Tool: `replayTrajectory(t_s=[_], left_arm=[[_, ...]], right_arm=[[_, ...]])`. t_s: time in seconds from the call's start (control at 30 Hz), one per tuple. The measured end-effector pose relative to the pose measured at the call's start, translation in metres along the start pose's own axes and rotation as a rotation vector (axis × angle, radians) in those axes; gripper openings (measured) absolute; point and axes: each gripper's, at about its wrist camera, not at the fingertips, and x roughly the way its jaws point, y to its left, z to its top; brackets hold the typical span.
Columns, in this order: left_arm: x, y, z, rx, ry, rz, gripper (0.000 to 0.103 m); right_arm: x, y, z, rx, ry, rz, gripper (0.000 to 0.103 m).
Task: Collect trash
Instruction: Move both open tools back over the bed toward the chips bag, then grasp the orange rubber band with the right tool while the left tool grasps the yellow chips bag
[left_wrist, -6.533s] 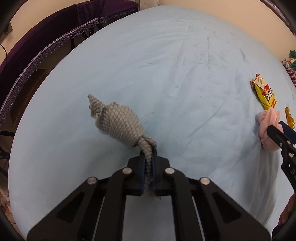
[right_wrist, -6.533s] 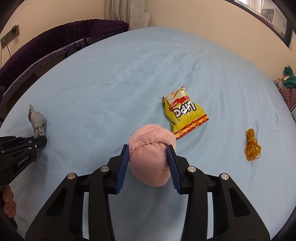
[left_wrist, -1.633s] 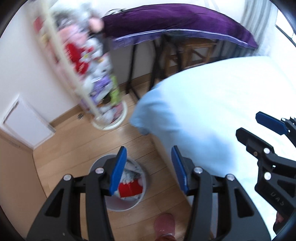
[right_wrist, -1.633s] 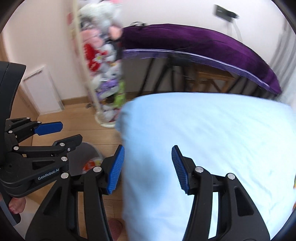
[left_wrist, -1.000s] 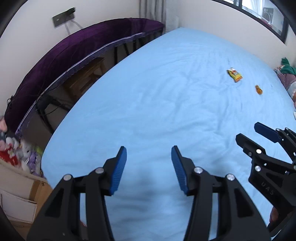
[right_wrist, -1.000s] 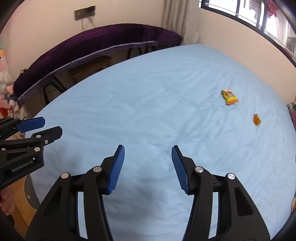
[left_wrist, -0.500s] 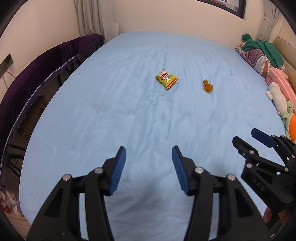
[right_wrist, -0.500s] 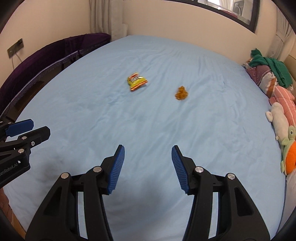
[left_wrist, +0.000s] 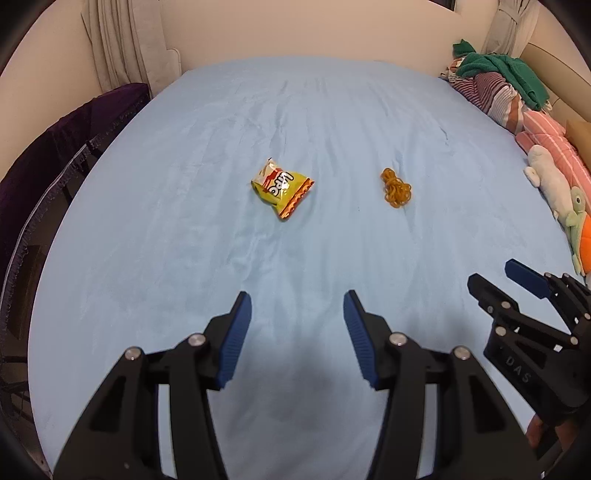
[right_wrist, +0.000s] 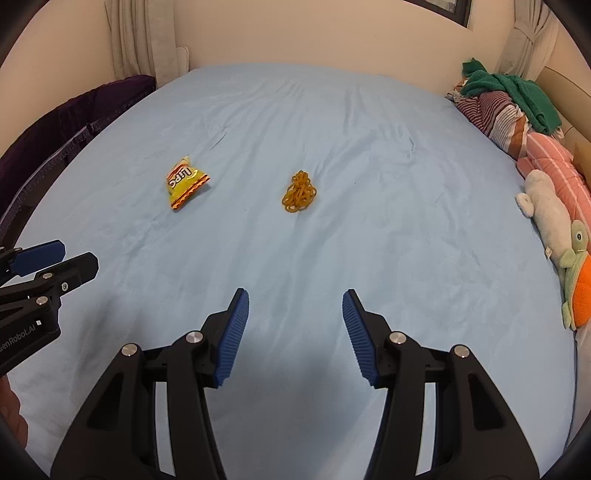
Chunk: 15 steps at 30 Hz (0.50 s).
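Note:
A yellow chip bag (left_wrist: 282, 189) lies flat on the light blue bed (left_wrist: 184, 221); it also shows in the right wrist view (right_wrist: 185, 182). A bundle of orange rubber bands (left_wrist: 396, 188) lies to its right, also in the right wrist view (right_wrist: 299, 193). My left gripper (left_wrist: 297, 314) is open and empty, held above the near part of the bed, short of the chip bag. My right gripper (right_wrist: 294, 312) is open and empty, pointing toward the rubber bands. Each gripper shows in the other's view, the right one (left_wrist: 506, 280) and the left one (right_wrist: 59, 260).
Folded clothes (right_wrist: 506, 99) and pink striped bedding (right_wrist: 554, 166) line the right side of the bed, with a plush toy (right_wrist: 554, 229) beside them. A purple cloth-covered bench (right_wrist: 55, 122) stands along the left. Curtains (right_wrist: 144, 40) hang at the back wall.
Both grippers held a grey knotted rag and a pink soft item earlier, then swung to a bin on the floor. Now both are empty and have turned back over the bed.

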Motion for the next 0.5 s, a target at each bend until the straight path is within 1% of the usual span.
replayTrajectory(t_s=[0.17,0.33,0.5], left_arm=[[0.037,-0.003,0.027,0.023,0.003,-0.004,0.053],[0.076,-0.002,0.053,0.013,0.005,0.002,0.053],[0.109,-0.003,0.078,0.014,-0.01,0.007,0.053]], right_arm=[[0.032,-0.003,0.024,0.02,0.004,-0.008,0.051],[0.069,-0.008,0.048,0.014,0.003,-0.011,0.051],[0.105,-0.013,0.073,0.007,-0.006,-0.008,0.051]])
